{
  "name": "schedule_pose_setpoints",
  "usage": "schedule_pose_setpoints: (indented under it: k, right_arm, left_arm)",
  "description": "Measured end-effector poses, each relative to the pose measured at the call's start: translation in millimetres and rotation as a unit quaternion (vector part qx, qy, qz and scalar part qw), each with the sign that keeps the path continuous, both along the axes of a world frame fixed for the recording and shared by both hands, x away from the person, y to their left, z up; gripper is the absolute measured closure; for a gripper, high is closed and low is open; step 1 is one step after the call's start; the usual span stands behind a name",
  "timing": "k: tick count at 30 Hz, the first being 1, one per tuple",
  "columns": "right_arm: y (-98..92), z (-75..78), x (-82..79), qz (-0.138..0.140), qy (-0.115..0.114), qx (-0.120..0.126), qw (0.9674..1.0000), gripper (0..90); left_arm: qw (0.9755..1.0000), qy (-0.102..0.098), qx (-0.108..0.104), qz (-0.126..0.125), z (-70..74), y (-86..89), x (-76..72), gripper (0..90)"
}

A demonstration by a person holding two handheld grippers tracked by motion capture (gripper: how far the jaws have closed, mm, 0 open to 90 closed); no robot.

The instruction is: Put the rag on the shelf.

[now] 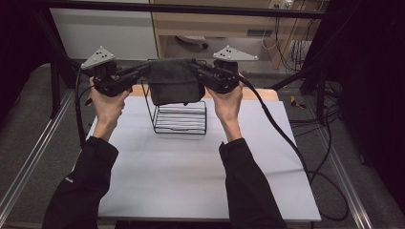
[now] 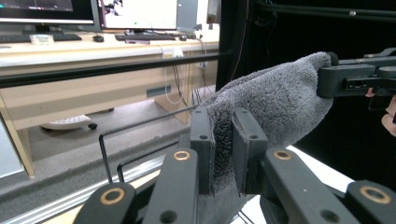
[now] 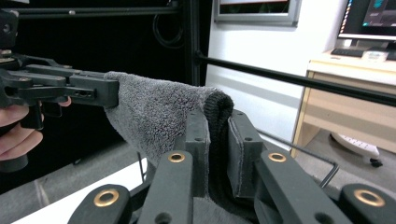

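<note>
A grey towel (image 1: pixel 173 80) is held stretched between the left gripper (image 1: pixel 141 70) and right gripper (image 1: pixel 197 68), both clenched on its corners, long axis nine-to-three, above the rack (image 1: pixel 180 118) on the desk (image 1: pixel 191 176).

The grey towel (image 1: pixel 173 81) hides the wire rack's (image 1: pixel 180 119) top.
</note>
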State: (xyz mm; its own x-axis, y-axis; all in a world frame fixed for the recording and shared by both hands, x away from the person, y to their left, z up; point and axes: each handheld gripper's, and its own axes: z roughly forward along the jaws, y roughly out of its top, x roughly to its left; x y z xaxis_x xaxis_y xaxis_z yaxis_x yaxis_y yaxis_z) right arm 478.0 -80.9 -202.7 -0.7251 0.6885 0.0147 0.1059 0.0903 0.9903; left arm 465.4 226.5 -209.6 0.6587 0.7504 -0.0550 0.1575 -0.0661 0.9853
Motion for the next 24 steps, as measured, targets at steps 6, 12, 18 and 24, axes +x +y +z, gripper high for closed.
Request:
schedule_pose_setpoints:
  k: [6, 12, 18, 24]
  right_arm:
    - [-2.8, -5.4, -3.6, 0.011, 0.026, -0.005, 0.9996, 80.4]
    - [-5.2, -11.5, -7.9, 0.026, 0.039, -0.019, 0.9987, 80.3]
    - [-4.1, -14.0, -10.6, 0.031, 0.042, -0.032, 0.9982, 80.2]
    - [-6.0, -19.6, -11.1, 0.037, 0.042, -0.031, 0.998, 80.0]
  left_arm:
    - [0.9998, 0.013, 0.009, -0.008, -6.4, -0.2, -6.8, 78.7]
    - [0.9994, 0.026, 0.021, -0.008, -13.1, -1.0, -13.7, 77.7]
    - [0.9984, 0.042, 0.037, -0.008, -13.7, 1.0, -18.3, 75.3]
    - [0.9971, 0.058, 0.05, -0.001, -0.4, 6.0, -23.6, 66.8]
